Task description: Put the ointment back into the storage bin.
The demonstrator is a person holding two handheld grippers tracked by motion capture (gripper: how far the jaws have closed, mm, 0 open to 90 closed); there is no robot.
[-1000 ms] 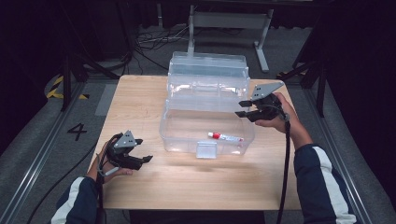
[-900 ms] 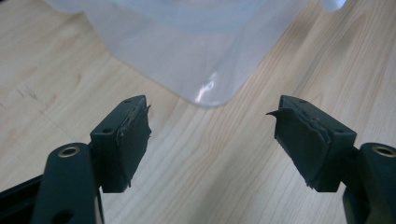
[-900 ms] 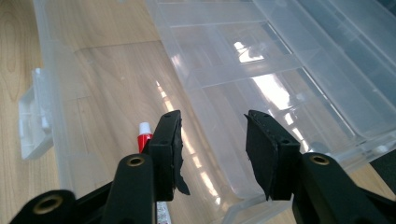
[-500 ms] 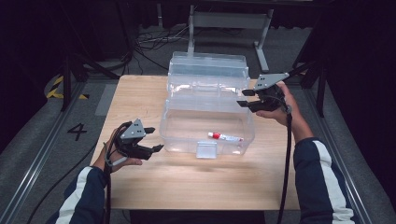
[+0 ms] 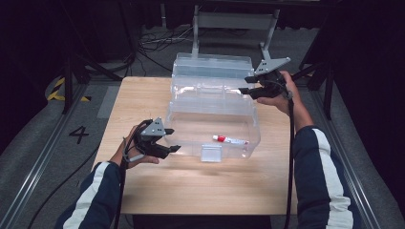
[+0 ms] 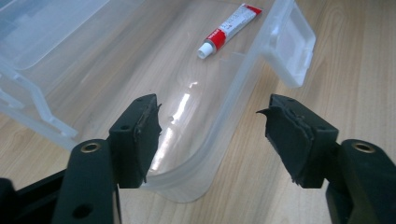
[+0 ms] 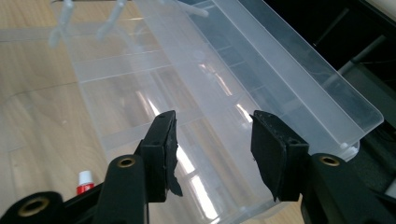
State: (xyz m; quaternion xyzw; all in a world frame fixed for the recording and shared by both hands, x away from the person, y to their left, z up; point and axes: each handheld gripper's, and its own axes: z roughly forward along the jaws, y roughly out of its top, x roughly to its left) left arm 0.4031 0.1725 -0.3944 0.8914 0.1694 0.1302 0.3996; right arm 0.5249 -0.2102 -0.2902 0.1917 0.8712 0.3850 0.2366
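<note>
A clear plastic box [image 5: 212, 119] stands in the middle of the high view on a wooden table [image 5: 143, 95], its lid [image 5: 212, 67] thrown back toward the top of the frame. Inside it, toward the lower right of the tub, lies a small red-and-white tube [image 5: 230, 140], and a latch tab [image 5: 211, 153] hangs from the front wall just below it. At the lower left of the box, the left gripper [image 5: 175, 140] hovers just beside the rounded front corner; in the left gripper view that corner rim [image 6: 210, 154] sits between the two jaws, which have just been closing but stand spread, with their pads clear of the plastic. The tube [image 6: 229, 25] lies at the top of that view. At the upper right, the right gripper [image 5: 243, 85] is raised at the box's right rear corner. Its jaws have just been opening and stand apart with the box's edge [image 7: 210, 140] behind the gap, pressing on nothing.
</note>
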